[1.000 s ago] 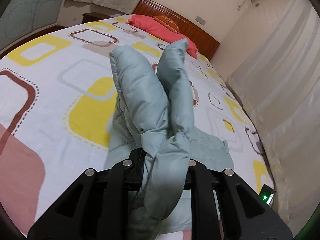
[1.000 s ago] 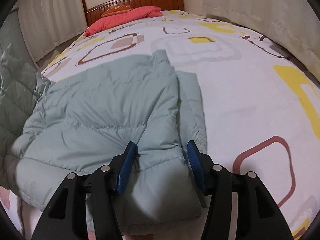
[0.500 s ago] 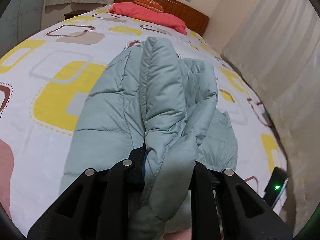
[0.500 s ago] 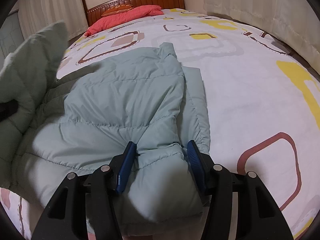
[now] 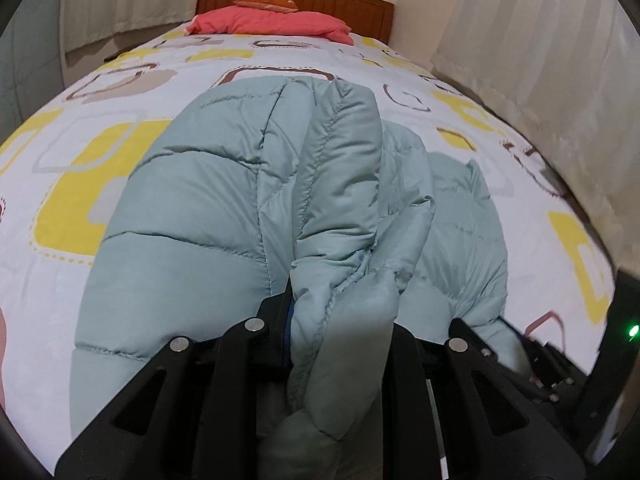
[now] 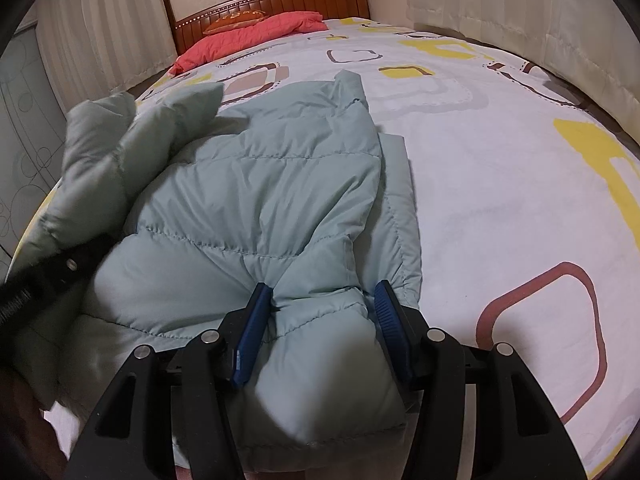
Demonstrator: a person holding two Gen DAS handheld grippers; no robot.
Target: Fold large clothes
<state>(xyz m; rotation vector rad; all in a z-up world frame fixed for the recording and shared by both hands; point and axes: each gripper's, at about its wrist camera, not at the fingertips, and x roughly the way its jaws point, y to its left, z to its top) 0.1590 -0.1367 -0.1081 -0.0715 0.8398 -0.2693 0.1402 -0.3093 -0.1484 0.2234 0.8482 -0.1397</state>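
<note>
1. A pale green padded jacket [image 6: 256, 200] lay on the near part of the bed [image 6: 500, 200], over a white sheet printed with yellow and brown squares.
2. The left gripper [image 5: 340, 320] was clamped on a bunched fold of the jacket [image 5: 180, 240]; the fold stood up between its fingers [image 5: 276, 320] and leaned over the rest of the garment.
3. The right gripper [image 6: 320, 324] held a padded edge of the jacket at the near side; its 2 blue-padded fingers [image 6: 256, 320] pressed against the fabric on both sides.
4. In the right wrist view, the left gripper [image 6: 52, 272] showed at the left edge with the raised fold above it.
5. A red quilt [image 5: 272, 24] lay against the wooden headboard [image 5: 352, 8] at the far end, well apart from the jacket.
6. Pale curtains [image 5: 540, 60] hung along the side of the bed.
</note>
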